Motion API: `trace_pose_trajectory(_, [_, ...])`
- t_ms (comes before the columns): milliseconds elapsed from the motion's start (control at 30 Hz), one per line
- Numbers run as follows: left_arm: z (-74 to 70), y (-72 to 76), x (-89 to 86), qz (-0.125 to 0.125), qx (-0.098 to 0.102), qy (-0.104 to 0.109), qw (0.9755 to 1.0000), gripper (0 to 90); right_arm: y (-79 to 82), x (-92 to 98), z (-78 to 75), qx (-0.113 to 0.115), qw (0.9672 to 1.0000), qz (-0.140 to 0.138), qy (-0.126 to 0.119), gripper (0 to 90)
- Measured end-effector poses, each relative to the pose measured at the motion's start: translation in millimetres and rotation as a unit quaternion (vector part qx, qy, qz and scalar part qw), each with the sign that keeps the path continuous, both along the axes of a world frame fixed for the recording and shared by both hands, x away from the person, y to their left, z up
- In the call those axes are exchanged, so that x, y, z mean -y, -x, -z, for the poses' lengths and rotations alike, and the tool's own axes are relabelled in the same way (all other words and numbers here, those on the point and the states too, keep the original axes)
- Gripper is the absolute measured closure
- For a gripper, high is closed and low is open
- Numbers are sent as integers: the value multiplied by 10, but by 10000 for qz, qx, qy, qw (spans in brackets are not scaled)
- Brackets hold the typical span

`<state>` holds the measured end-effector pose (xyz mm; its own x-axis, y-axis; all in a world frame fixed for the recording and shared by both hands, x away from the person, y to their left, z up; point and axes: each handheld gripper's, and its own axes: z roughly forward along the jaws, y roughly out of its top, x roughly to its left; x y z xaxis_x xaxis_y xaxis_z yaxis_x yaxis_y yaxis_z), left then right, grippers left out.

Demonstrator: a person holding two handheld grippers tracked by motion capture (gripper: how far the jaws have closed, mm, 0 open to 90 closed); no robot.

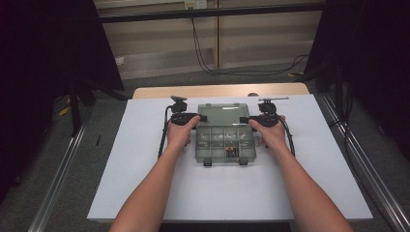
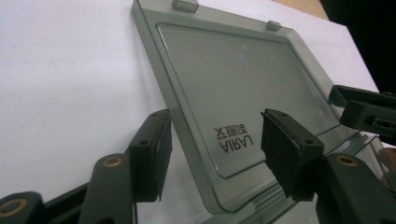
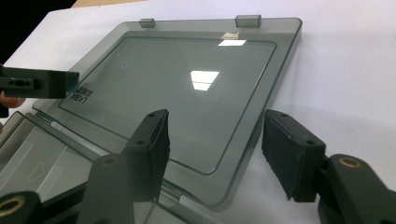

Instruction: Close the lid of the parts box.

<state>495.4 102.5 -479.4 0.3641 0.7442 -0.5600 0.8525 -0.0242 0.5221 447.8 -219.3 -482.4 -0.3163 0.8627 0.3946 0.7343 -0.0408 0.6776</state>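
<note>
My left gripper (image 2: 212, 154) stands half open, straddling the lid's (image 2: 233, 88) edge at nine o'clock, pads clear. My right gripper (image 3: 212, 154) likewise straddles its three o'clock edge. The organiser box (image 1: 223, 142) lies open mid-table (image 1: 145, 169).

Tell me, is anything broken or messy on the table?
Nothing stands out. The grey plastic box sits square on the white sheet, its lid folded back flat and uncracked. Small items stay inside their compartments; nothing has spilled.
</note>
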Motion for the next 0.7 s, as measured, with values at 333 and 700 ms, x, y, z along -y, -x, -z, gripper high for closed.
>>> trace_pose_trajectory(333, [29,9,25,-45,-3,-68,10000,517,-29,16,80,-172,9996,28,-212,399])
trace_pose_trajectory(700, [-75,69,-61,-3,423,20,9991,655,21,86,-16,181,9998,-57,-104,624])
